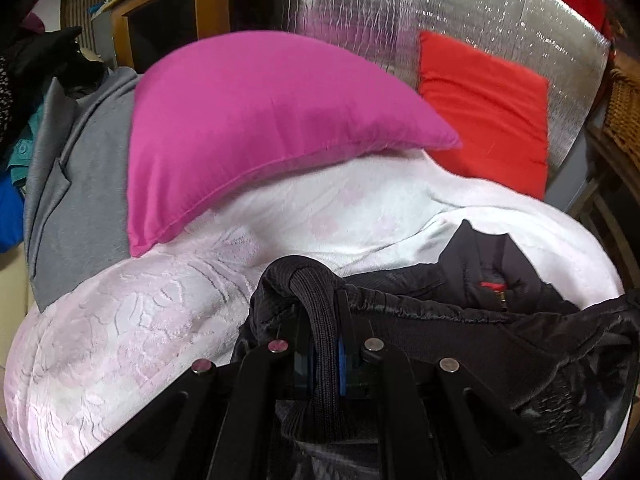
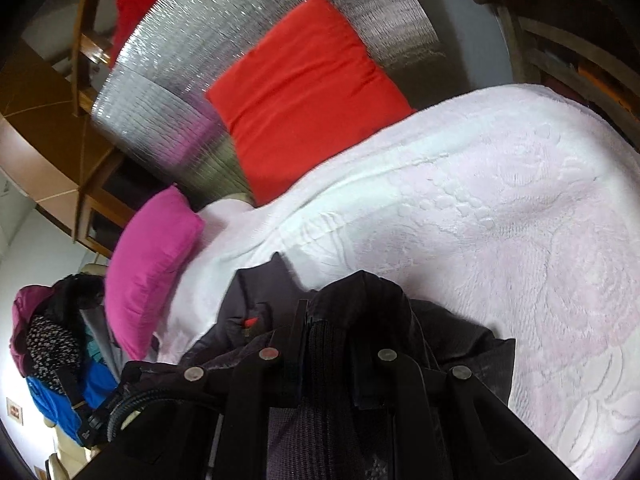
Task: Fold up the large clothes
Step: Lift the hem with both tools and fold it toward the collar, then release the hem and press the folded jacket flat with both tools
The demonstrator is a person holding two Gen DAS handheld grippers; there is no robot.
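Observation:
A black jacket (image 1: pixel 460 320) with a shiny lining lies bunched on the pale pink bedspread (image 1: pixel 120 340). My left gripper (image 1: pixel 320 320) is shut on its black ribbed hem, which runs up between the fingers and folds over their tips. In the right wrist view the same jacket (image 2: pixel 260 300) spreads to the left with a small red tag showing. My right gripper (image 2: pixel 328 320) is shut on another ribbed edge of it, and the cloth drapes over the fingertips and hides them.
A magenta pillow (image 1: pixel 260 120) and a red cushion (image 1: pixel 488 108) rest at the head of the bed against a silver foil panel (image 1: pixel 440 8). A grey garment (image 1: pixel 80 180) and a heap of other clothes (image 2: pixel 52 344) sit at the left. Wooden furniture (image 1: pixel 168 12) stands behind.

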